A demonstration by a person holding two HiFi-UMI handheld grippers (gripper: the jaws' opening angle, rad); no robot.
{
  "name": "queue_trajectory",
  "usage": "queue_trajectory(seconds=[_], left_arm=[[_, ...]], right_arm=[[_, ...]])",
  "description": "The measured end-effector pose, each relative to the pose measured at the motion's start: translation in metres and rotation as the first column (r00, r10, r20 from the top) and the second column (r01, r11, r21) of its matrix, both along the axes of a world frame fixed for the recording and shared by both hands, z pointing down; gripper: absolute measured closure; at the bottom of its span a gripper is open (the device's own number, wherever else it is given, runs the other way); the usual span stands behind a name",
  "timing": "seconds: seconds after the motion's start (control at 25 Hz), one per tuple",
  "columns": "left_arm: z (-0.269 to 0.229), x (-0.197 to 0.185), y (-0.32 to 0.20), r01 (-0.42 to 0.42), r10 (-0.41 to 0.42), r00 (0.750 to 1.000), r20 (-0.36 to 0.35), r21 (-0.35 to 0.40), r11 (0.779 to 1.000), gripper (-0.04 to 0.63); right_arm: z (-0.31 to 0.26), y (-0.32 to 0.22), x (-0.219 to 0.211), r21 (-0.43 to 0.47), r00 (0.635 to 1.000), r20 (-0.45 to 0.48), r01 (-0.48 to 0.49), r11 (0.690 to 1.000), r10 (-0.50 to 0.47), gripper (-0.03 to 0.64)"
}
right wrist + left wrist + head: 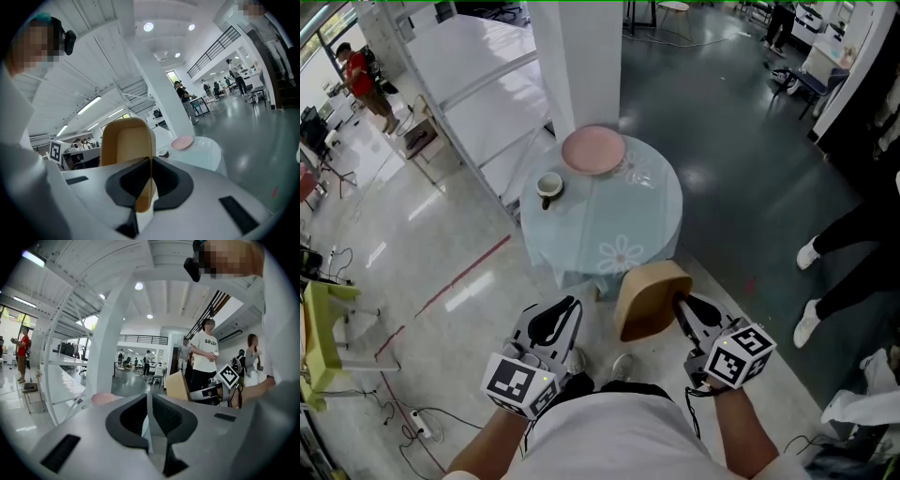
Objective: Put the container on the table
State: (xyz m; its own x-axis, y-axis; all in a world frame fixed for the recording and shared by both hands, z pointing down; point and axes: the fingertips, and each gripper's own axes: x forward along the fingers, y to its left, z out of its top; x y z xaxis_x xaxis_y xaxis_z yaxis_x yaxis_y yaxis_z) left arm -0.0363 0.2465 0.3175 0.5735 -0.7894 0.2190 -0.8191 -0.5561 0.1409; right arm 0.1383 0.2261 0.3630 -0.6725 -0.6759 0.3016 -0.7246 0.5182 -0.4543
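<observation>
Two grippers are hovering low in front of the person, short of the round table (652, 220); the right gripper (686, 311) is pinching the tan container (649, 300) by its wall, one jaw sitting inside the rim and the other outside; the container is sticking out beyond the jaw tips, held in the air and tipped on its side, its open mouth facing back toward that gripper; from the head view it is showing against the table's near edge, not resting on the top. The left gripper (561, 317) is gripping nothing, its jaws pressed together; it is sitting near the container, on its left. At the table's far side a pink plate (593, 150) and a cup (549, 187) are standing, well apart from the container.
</observation>
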Motion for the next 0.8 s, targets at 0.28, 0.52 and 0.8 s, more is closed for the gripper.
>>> queue_trajectory(seconds=[0.28,0.52,0.8], left_arm=[[-0.004,0.016,0.002,0.011,-0.011,1.000,0.005,0.014,1.000,0.545],[-0.005,0.020,0.002,0.022,-0.022,1.000,0.008,0.014,1.000,0.548],[0.004,0.018,-0.007,0.033,-0.033,0.999,-0.003,-0.005,0.999,0.552]], right_arm=[[-0.004,-0.002,0.017,0.016,1.000,0.004,0.004,1.000,-0.004,0.584],[-0.004,-0.004,0.020,0.015,1.000,0.006,0.010,1.000,-0.010,0.584],[0.004,-0.012,0.019,0.000,1.000,-0.005,0.017,1.000,-0.017,0.584]])
